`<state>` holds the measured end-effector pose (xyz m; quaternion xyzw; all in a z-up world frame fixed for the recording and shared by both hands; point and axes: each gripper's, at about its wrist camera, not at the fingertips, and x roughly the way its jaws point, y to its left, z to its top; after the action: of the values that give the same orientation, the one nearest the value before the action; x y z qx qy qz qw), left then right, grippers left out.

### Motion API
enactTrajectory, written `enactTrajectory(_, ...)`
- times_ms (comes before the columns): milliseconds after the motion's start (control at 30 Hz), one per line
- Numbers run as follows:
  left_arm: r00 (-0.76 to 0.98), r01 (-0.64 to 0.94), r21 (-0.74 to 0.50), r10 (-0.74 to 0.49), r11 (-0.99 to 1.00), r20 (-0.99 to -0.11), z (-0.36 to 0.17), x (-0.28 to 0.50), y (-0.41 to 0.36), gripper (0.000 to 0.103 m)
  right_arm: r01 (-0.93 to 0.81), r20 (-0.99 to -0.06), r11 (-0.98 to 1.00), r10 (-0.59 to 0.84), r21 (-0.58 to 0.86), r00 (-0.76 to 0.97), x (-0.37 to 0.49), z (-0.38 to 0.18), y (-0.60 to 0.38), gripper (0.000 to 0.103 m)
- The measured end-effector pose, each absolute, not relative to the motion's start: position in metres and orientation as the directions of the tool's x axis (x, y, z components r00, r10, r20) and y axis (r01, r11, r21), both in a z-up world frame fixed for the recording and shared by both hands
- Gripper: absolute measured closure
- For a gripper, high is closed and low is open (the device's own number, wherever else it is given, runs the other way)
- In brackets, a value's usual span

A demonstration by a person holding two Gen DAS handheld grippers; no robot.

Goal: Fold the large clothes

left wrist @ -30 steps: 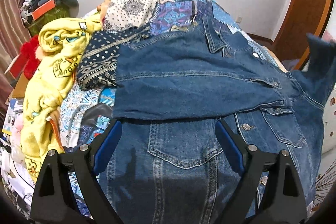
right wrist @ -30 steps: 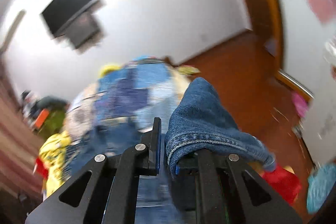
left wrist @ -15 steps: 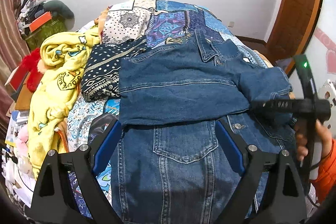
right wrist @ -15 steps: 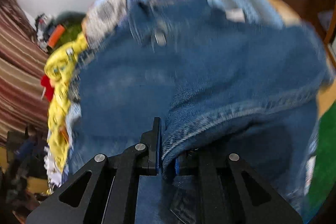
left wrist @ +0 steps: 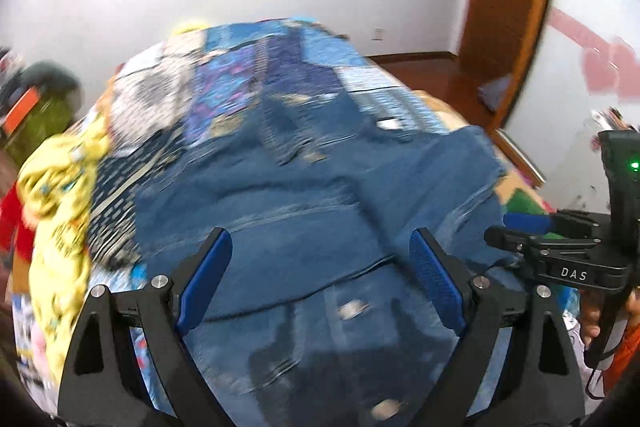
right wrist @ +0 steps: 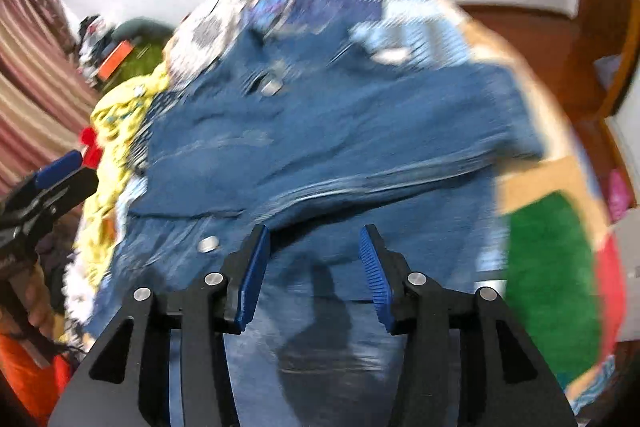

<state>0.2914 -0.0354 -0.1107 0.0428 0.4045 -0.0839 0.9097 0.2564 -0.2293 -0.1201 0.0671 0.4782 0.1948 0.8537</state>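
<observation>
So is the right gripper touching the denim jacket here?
Cannot tell. In the right wrist view the right gripper is open and empty over the denim jacket, but blur hides any gap.

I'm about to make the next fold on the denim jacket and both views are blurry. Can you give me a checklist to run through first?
1. Left gripper open and empty: ok, blue pads apart, nothing between them.
2. Right gripper let go of the sleeve: ok, jaws apart, no cloth pinched.
3. Both sleeves of the blue denim jacket folded across its front: ok, though blur hides the edges.
4. Folded layers flat, without bunching: cannot tell, both views are smeared by motion.
5. Yellow printed blanket off the jacket: ok, it lies beside the jacket's left edge.
6. Hem near the grippers free to lift: cannot tell, it lies below the frame.
</observation>
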Motion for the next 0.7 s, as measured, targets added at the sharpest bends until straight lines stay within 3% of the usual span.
enactTrajectory(267, 0.553, 0.396, 0.063, -0.183, 0.916, -0.813, -0.142, 0.338, -0.129, 0.013, -0.126, -0.783, 0.980, 0.200, 0.156, 0.589, 0.260, -0.121, -0.283, 0.055)
enactTrajectory(433, 0.434, 0.477, 0.150, -0.084, 0.866, -0.897, -0.207, 0.357, -0.165, 0.013, -0.116, -0.822, 0.976, 0.218, 0.184, 0.526, 0.268, -0.152, -0.288, 0.053)
enactTrajectory(600, 0.449, 0.452, 0.130, -0.100, 0.882, -0.888, -0.226, 0.367, -0.168, 0.015, -0.132, -0.853, 0.954, 0.300, 0.269, 0.427, 0.275, -0.184, -0.277, 0.053)
enactTrajectory(700, 0.463, 0.450, 0.102, -0.134, 0.887, -0.876, -0.220, 0.374, -0.176, 0.037, -0.145, -0.856, 0.963, 0.270, 0.229, 0.441, 0.271, -0.192, -0.267, 0.048)
